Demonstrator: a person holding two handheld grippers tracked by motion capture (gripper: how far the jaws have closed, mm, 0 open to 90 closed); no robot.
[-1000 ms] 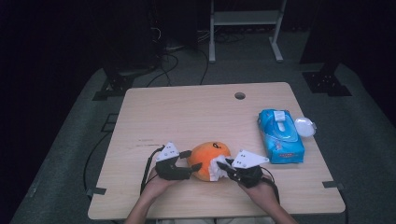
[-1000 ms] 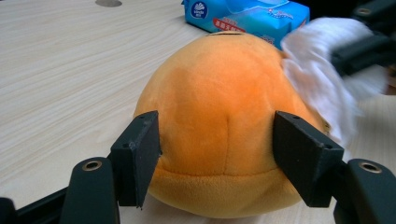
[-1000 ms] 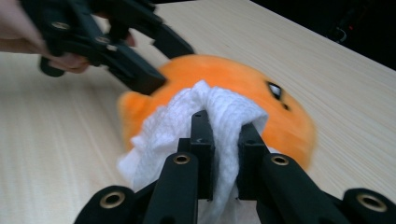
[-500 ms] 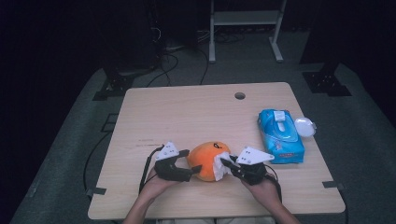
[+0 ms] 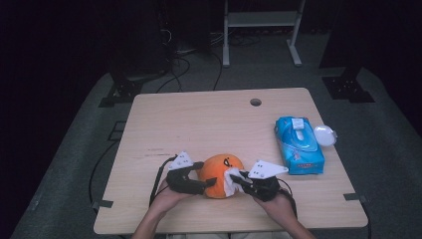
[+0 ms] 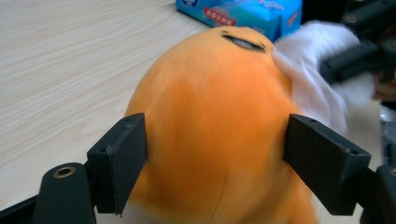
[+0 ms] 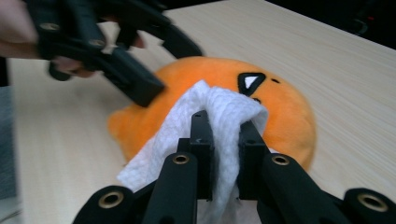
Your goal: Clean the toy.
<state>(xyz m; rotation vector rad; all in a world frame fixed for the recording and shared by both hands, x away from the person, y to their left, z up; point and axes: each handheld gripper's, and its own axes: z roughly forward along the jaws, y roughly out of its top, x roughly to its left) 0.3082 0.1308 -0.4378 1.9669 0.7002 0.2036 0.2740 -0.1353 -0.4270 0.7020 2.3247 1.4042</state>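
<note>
On the near part of the wooden table, the left gripper lay at the left side of an orange plush toy, and the person's left hand held it from below. Its jaws had just been closing a little, and the soft round body of the toy stood between the two flat black pads; in the left gripper view the pads lay against the fuzzy flanks of the toy, so the claw held the toy across its width. The toy was dome-shaped, with short orange pile and small black marks of a face on its upper side, and it rested on the table close to the front edge. Against the right side of the toy lay a white wipe, thin, crinkled and embossed like soft paper. The right gripper was clamped tightly on this wipe, the jaws almost together with the folded sheet pinched between them, and the wipe touched the plush. Farther right, well apart from the toy, a blue pack of wipes lay flat on the table; it looked like glossy plastic film, rectangular, with a raised flap on top. What it contained I could not tell. Just beside its far right corner lay a small round white lid.
</note>
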